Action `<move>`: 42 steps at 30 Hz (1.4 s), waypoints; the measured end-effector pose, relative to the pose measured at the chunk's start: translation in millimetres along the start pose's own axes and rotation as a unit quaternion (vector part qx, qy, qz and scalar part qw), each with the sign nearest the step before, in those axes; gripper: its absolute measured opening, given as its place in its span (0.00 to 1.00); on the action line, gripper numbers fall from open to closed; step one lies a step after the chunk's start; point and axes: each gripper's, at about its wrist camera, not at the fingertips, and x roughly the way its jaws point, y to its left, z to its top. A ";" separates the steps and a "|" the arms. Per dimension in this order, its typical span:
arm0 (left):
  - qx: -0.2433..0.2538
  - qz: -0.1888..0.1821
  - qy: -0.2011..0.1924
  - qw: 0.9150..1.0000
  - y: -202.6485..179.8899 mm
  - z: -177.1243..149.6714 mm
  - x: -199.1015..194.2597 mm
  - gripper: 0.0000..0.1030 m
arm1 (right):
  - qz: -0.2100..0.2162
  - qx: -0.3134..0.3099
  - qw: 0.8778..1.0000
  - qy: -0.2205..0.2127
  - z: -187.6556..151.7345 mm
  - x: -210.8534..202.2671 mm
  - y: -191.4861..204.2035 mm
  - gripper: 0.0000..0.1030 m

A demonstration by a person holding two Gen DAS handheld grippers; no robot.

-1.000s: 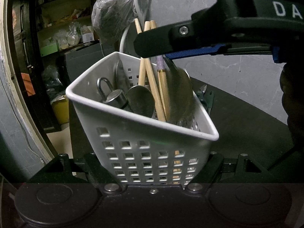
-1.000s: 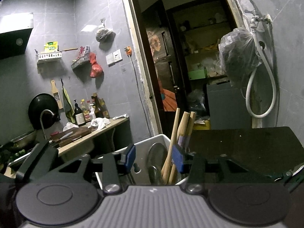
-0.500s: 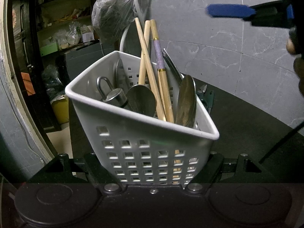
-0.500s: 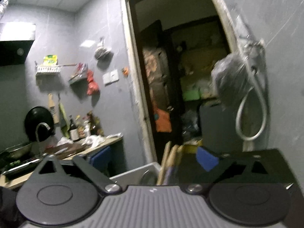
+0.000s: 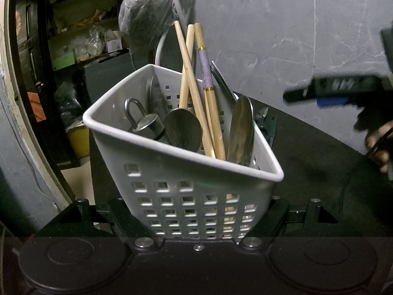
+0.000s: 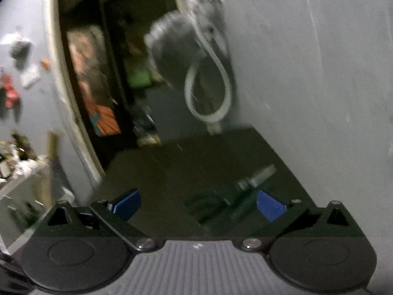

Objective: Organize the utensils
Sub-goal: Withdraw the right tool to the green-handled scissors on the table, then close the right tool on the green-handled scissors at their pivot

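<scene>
A white perforated basket (image 5: pixel 172 191) is clamped at its lower walls by my left gripper (image 5: pixel 196 212), which is shut on it. Inside stand wooden chopsticks (image 5: pixel 196 93), two metal spoons (image 5: pixel 183 129), a flat metal utensil and a metal piece with a loop (image 5: pixel 145 125). My right gripper (image 6: pixel 199 204) is open, blue pads (image 6: pixel 270 205) wide apart with nothing between them. It hovers over the dark table, pointing at a blurred green-handled tool (image 6: pixel 235 199). In the left wrist view the right gripper (image 5: pixel 331 91) sits to the right of the basket, blurred.
The dark table top (image 5: pixel 307 162) runs back to a grey tiled wall (image 5: pixel 294 36). A green-handled tool (image 5: pixel 266 120) lies behind the basket. A grey plastic bag (image 5: pixel 145 17) and a white hose (image 6: pixel 208 91) hang at the wall corner. A doorway (image 6: pixel 110 73) opens at the left.
My right gripper opened, left the chopsticks standing in the basket, and swung right and down from above the basket toward the table. The left gripper and basket stayed still.
</scene>
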 end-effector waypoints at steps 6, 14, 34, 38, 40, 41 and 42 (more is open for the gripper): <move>-0.002 0.005 0.005 1.000 -1.8 3.5 0.8 0.78 | -0.023 -0.007 0.999 0.042 -10.9 47.0 -11.0 1.00; -0.002 0.010 0.009 1.000 -3.6 6.7 1.4 0.78 | -0.025 -0.042 0.997 0.061 -4.3 112.8 -8.3 0.84; 0.002 0.007 0.005 1.000 -3.5 7.2 0.3 0.78 | -0.003 -0.095 0.988 0.120 -31.4 77.5 11.0 0.37; 0.004 0.004 0.003 1.000 -2.0 5.2 -0.2 0.78 | 0.034 -0.145 0.978 0.143 -47.2 43.2 17.9 0.37; 0.006 0.002 0.001 1.000 -1.5 4.7 -0.5 0.78 | 0.055 -0.174 0.971 0.154 -56.4 24.3 20.2 0.37; 0.007 0.001 0.000 1.000 -0.9 4.5 -0.6 0.78 | 0.062 -0.183 0.968 0.159 -60.3 16.7 22.2 0.37; 0.007 0.000 0.000 1.000 -0.5 4.4 -0.7 0.78 | 0.064 -0.186 0.966 0.166 -63.5 8.9 23.9 0.37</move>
